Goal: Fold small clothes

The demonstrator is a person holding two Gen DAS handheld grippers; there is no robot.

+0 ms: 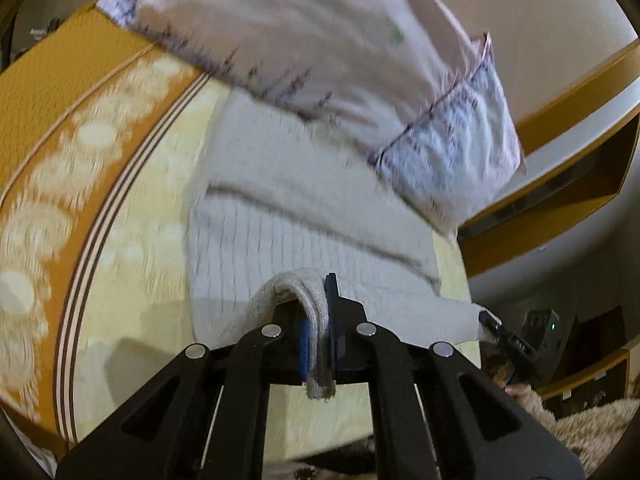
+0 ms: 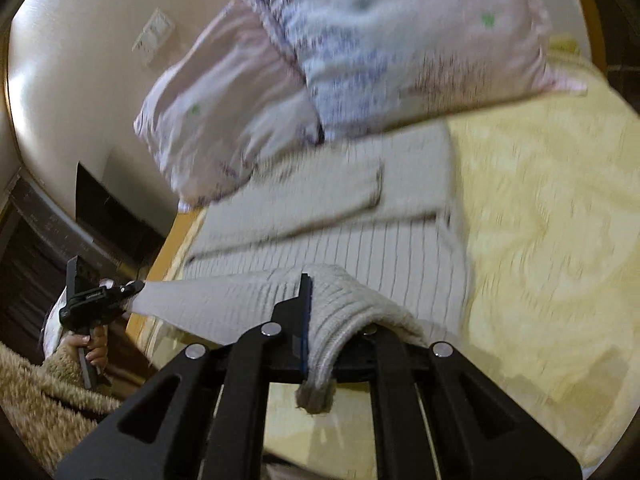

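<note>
Left hand-held gripper [image 1: 318,344] is pressed together on one corner of the hem of a pale ribbed knit garment [image 1: 304,208], the cloth doubled over between its blue pads and a short tail hanging below. Going rightward along that edge, the hem runs taut to the right hand-held gripper [image 2: 308,336], which pinches the opposite corner in the same way, knit draped over one finger and a frayed end dangling under it. Each gripper shows in the other's view as a small black tool gripped in a hand with a fuzzy sleeve. The garment lies on a bed with a yellow patterned bedspread [image 2: 540,208], its far end close under two floral pillows [image 2: 400,40]; whether it touches them I cannot tell through the blur. As for progress, one sleeve appears already folded in across the body, lying flat as a rectangle on the upper part, so the narrowing folds look done, at least on that side. What seems left is the lengthwise fold: carrying the raised hem toward the pillow end, laying it down squarely on the collar end, then letting go and smoothing. Motion blur suggests the rig is moving, so I would judge the task somewhat past halfway, with the final fold only begun.
</note>
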